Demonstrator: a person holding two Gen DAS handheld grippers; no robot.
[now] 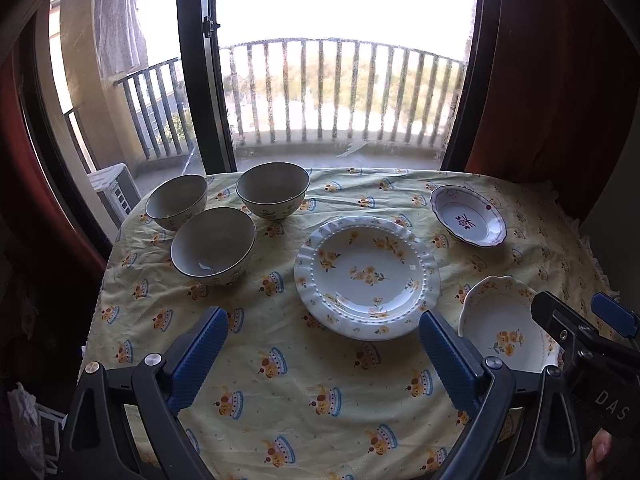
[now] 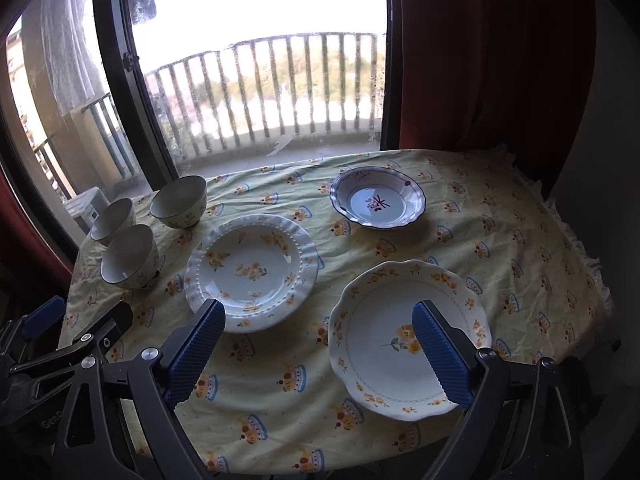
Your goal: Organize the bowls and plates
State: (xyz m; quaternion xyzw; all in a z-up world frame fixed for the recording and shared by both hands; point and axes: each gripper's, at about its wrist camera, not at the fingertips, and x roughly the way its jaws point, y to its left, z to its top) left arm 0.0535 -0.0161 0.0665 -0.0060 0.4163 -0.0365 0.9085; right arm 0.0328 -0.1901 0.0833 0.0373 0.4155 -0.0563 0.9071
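Three grey-lined bowls (image 1: 214, 244) (image 1: 176, 200) (image 1: 273, 189) stand apart at the table's far left; they also show in the right wrist view (image 2: 129, 255). A beaded yellow-flower plate (image 1: 367, 276) (image 2: 251, 270) lies in the middle. A scalloped yellow-flower plate (image 2: 400, 344) (image 1: 505, 326) lies at the near right. A small purple-rimmed plate (image 1: 468, 216) (image 2: 378, 202) lies far right. My left gripper (image 1: 322, 354) is open and empty above the near cloth. My right gripper (image 2: 318, 350) is open and empty, its right finger over the scalloped plate.
A yellow patterned tablecloth (image 1: 304, 392) covers the round table. A glass balcony door (image 1: 344, 80) and red curtains (image 2: 488, 60) stand behind the table. The right gripper's body shows at the right edge of the left wrist view (image 1: 588, 344).
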